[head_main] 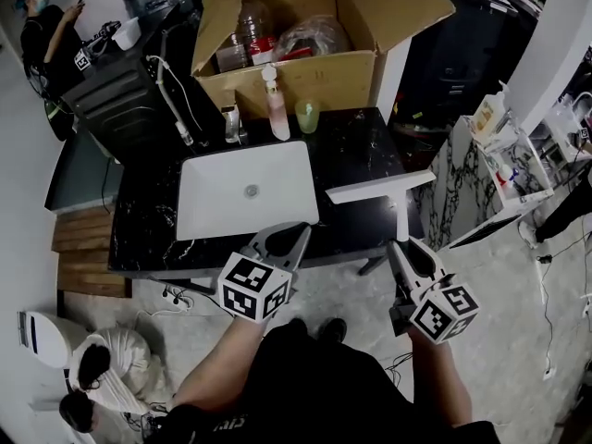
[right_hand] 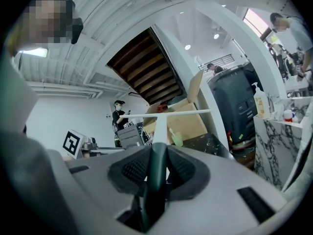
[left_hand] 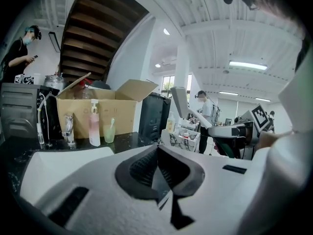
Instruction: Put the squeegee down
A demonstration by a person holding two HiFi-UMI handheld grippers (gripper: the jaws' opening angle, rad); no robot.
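The squeegee (head_main: 380,188) has a long white blade and a dark green handle (right_hand: 156,173). My right gripper (head_main: 400,246) is shut on that handle, and the blade (right_hand: 166,113) stands crosswise ahead of the jaws. In the head view the blade hangs over the right front part of the black marble counter (head_main: 361,146), beside the white sink (head_main: 208,213). My left gripper (head_main: 298,230) hovers at the sink's front edge with its pads (left_hand: 168,168) pressed together and nothing between them. The left gripper view shows the right gripper (left_hand: 234,132) off to the right.
At the counter's back stand an open cardboard box (head_main: 305,77), a pink pump bottle (head_main: 277,107), a green cup (head_main: 307,116) and a faucet (head_main: 231,121). A marble side stand (head_main: 481,169) with bottles is at the right. A person (head_main: 44,21) stands far left. A white bag (head_main: 116,368) lies on the floor.
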